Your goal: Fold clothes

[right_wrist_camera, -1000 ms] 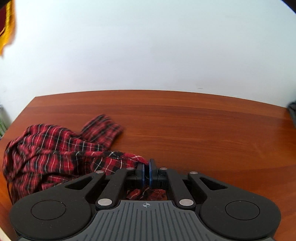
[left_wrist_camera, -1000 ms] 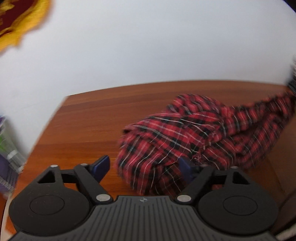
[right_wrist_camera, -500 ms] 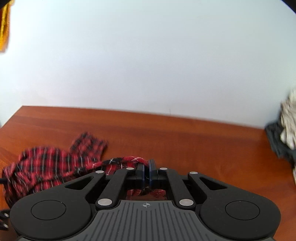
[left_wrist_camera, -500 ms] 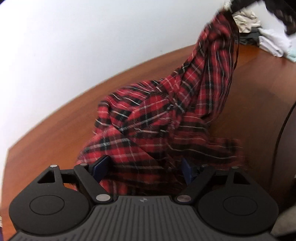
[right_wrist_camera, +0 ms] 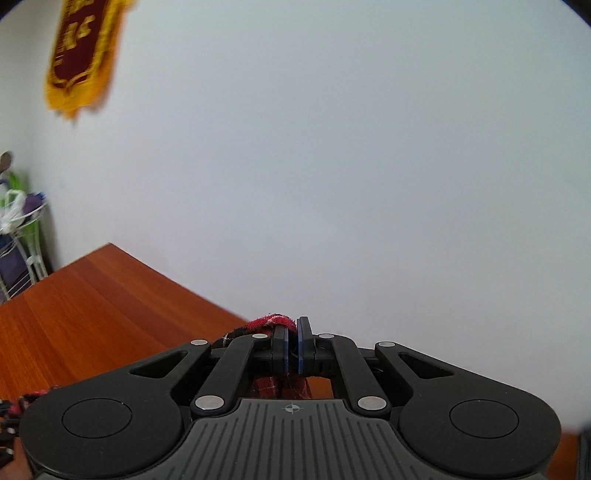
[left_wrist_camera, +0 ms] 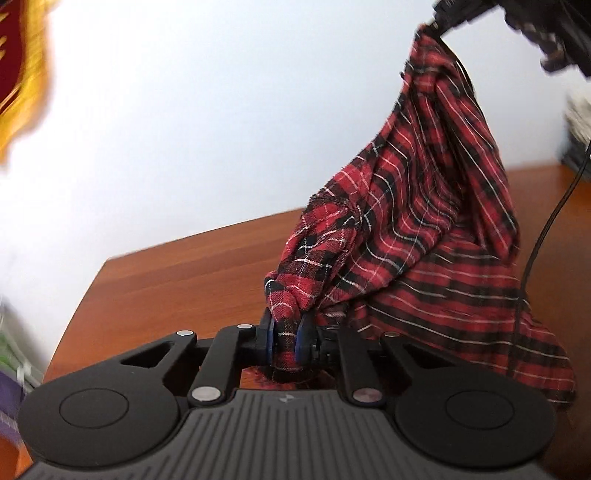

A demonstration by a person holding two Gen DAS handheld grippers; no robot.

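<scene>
Left wrist view: left claw (left_wrist_camera: pixel 284 341) closing on plaid garment (left_wrist_camera: pixel 424 206); right claw (right_wrist_camera: pixel 292 345) pinches it too (raised high).

I see soft, even daylight and no glare; the pennant (right_wrist_camera: pixel 83 55) up left of my fingers is motion-blurred, and straight edges bow toward the rims.

pennant (left_wrist_camera: pixel 18 74): blurred, cut off | right tool (left_wrist_camera: pixel 480 14): cut off

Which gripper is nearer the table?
Left. The left gripper, its jaws closing on the plaid shirt, sits low over the table; the right gripper holds the shirt's other end high above it.
</scene>
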